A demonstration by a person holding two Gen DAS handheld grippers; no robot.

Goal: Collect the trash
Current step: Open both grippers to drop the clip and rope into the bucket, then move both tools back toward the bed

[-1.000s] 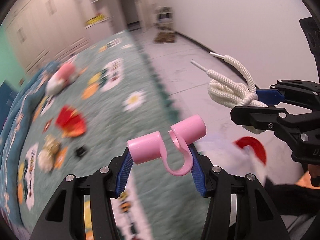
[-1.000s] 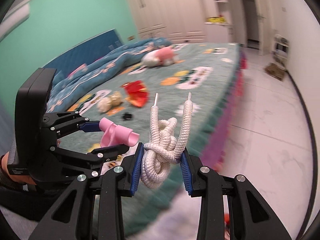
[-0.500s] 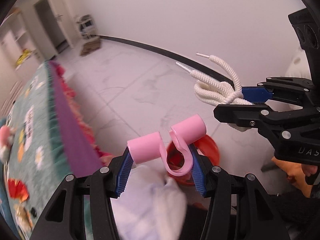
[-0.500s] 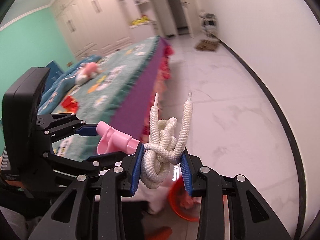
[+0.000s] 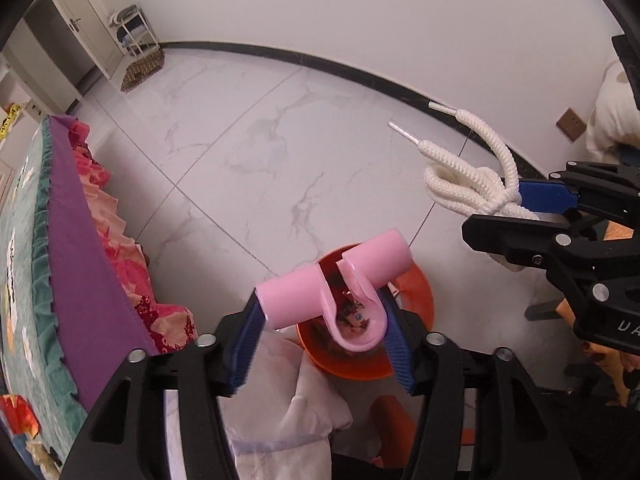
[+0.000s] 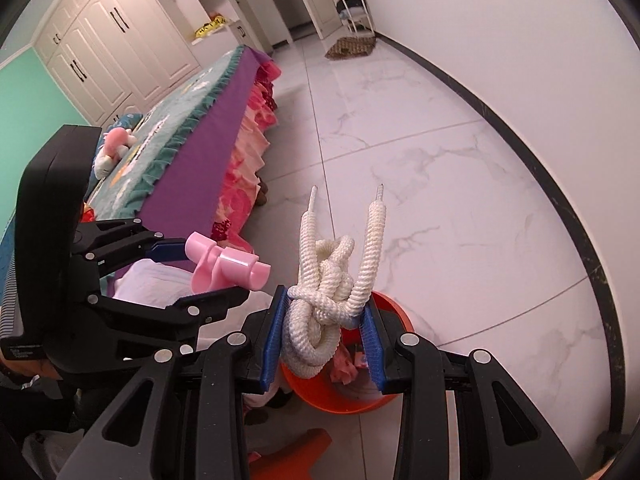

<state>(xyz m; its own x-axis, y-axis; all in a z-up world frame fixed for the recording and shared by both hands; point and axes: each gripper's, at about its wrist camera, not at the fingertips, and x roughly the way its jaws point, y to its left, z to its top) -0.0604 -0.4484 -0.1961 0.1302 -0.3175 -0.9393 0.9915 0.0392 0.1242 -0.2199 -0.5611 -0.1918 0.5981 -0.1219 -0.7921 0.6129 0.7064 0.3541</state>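
My left gripper (image 5: 320, 328) is shut on a pink plastic clip (image 5: 336, 280), held above an orange bin (image 5: 416, 296) on the floor. The bin holds some scraps. My right gripper (image 6: 324, 332) is shut on a knotted white rope (image 6: 332, 280), also above the orange bin (image 6: 384, 396). In the left wrist view the right gripper (image 5: 532, 208) and its rope (image 5: 464, 176) are at the right, beyond the bin. In the right wrist view the left gripper (image 6: 200, 268) and the pink clip (image 6: 224, 264) are at the left.
A bed with a purple sheet edge (image 5: 76, 264) and green patterned cover (image 6: 176, 120) stands to the left. White cloth (image 5: 280, 412) lies beside the bin. White marble floor (image 6: 440, 168) runs to the wall. Cupboards (image 6: 104, 40) and a doorway stand far off.
Both grippers swung from over the bed to the floor side and now hang over the orange bin, still holding the clip and the rope.
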